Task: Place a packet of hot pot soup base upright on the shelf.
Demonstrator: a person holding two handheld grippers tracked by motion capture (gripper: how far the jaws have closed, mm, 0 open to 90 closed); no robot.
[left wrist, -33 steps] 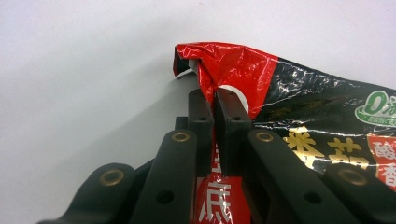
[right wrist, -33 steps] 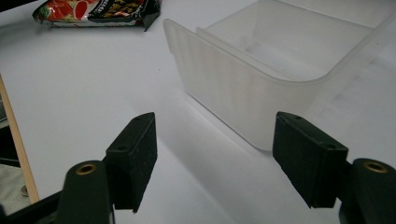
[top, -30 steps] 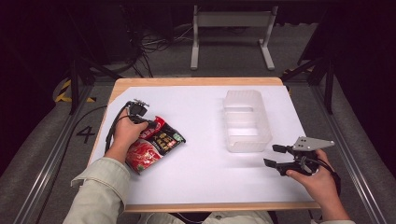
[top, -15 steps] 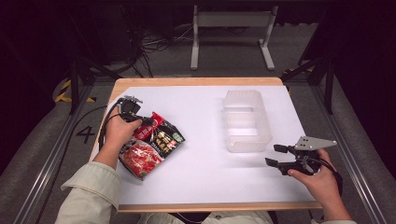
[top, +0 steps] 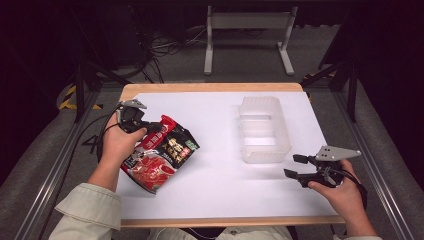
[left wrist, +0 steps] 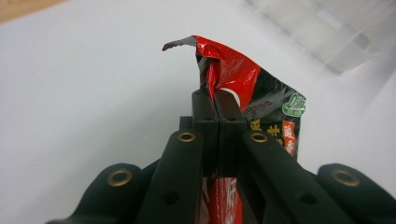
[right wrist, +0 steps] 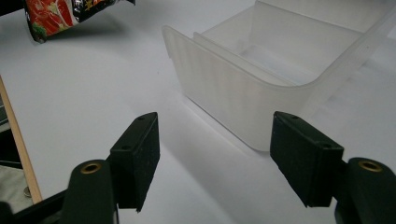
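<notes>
Since the earlier frames, the left tool (top: 156, 127) has been carried up and toward the far left of the worktop (top: 215, 195), and the noodle packet (top: 162, 152) has been lifted and tilted with it; the right tool (top: 296, 166) has stayed where it was.

Left tool: in the left gripper view its two black jaws are seen pressed flat together on the crumpled upper edge of the noodle packet (left wrist: 224, 70), with red foil showing above and below the pads. The grip is firm and on the top seam only. In the high view the tool is held in the left hand (top: 117, 142) near the left edge of the worktop.

Noodle packet: red and black, printed with a bowl picture and a small green mark. It hangs slanted from the held corner, its lower end down toward the near left of the white surface; whether that lower end touches the surface cannot be told. One corner of it appears at the top left of the right gripper view (right wrist: 56, 16).

Right tool: jaws stand wide apart with nothing between them, as seen in the right gripper view. It is held in the right hand (top: 340, 192) near the right front of the worktop, pointed toward the clear plastic bin (top: 264, 130).

Clear plastic bin: standing upright on the right half of the worktop, well apart from the packet, near the right tool. Its near wall (right wrist: 233, 98) faces the open jaws without contact.
</notes>
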